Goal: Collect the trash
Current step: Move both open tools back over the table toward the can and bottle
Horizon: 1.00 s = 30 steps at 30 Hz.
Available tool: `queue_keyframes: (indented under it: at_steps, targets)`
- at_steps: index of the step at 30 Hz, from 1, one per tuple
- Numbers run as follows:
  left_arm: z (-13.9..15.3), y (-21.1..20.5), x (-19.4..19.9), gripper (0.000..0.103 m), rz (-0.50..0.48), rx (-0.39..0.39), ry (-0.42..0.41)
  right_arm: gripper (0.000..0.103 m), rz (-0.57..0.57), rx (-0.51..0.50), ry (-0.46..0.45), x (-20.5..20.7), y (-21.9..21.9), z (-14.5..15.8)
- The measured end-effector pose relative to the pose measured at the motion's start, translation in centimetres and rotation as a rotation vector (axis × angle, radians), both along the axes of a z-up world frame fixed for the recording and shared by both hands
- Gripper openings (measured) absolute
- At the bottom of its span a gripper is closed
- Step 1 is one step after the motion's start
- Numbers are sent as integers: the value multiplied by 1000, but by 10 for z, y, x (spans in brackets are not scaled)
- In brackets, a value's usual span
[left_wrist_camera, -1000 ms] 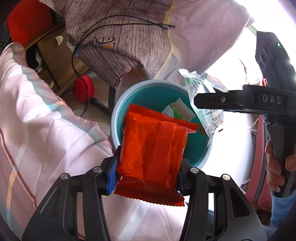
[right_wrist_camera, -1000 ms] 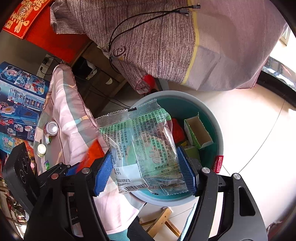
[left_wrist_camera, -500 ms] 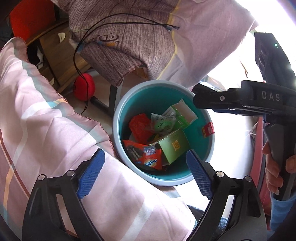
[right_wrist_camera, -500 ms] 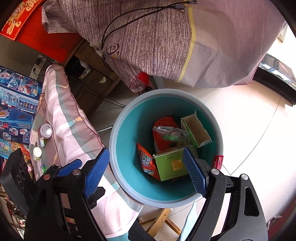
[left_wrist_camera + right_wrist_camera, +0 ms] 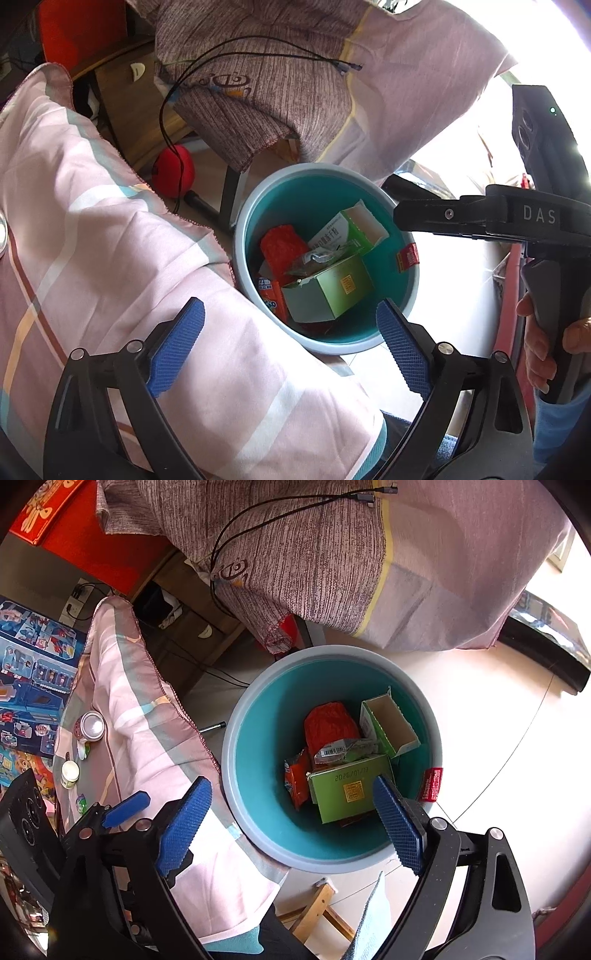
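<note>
1. Cloth (image 5: 110, 229) with pink stripes is the biggest thing here. It lies over a table on the left side, and its edge comes close to the bin.
2. A purple-grey cloth (image 5: 332, 561) hangs above the bin, with a thin black cable (image 5: 280, 513) lying across it.
3. The bin (image 5: 236, 738) is round, grey outside and teal inside. It sits on the pale floor between the two cloths.
4. The left gripper (image 5: 291, 350) is over the pink cloth and the near rim of the bin. Its blue pads (image 5: 177, 347) are wide apart and hold nothing.
5. The right gripper (image 5: 291, 819) is over the bin too. Its jaws are spread wide and hold nothing.
6. The trash is all down in the bin. A green box (image 5: 347, 790) lies near the front. An open green-and-white box (image 5: 388, 723) leans at the far right.
7. A red wrapper (image 5: 328, 723) lies behind the green box, and a crumpled clear wrapper (image 5: 343, 749) rests on top of it.
8. An orange snack pack (image 5: 295, 779) stands at the left of the green box.
9. A small can (image 5: 90, 725) and a little white jar (image 5: 69, 773) sit on the pink cloth, far from the bin.
</note>
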<state>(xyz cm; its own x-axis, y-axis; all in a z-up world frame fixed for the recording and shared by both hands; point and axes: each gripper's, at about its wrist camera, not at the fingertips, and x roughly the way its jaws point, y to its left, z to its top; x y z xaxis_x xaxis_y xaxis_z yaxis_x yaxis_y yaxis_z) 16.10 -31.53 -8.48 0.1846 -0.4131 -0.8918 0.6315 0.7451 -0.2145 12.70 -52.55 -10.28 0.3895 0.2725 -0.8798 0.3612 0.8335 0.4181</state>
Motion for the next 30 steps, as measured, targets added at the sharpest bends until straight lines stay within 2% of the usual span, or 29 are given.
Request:
queue_keyframes:
  at_steps: [12, 19, 25, 30]
  targets:
    - [25, 40, -17, 96, 48, -37, -49, 85, 29, -20, -11, -16, 31, 18]
    - [34, 76, -25, 97, 95, -59, -71, 85, 75, -45, -8, -21, 66, 26]
    - [32, 127, -31, 97, 175, -67, -73, 85, 159, -64, 0, -12, 113, 30]
    - [33, 190, -30, 97, 286, -72, -82, 85, 240, -80, 9, 4, 163, 32]
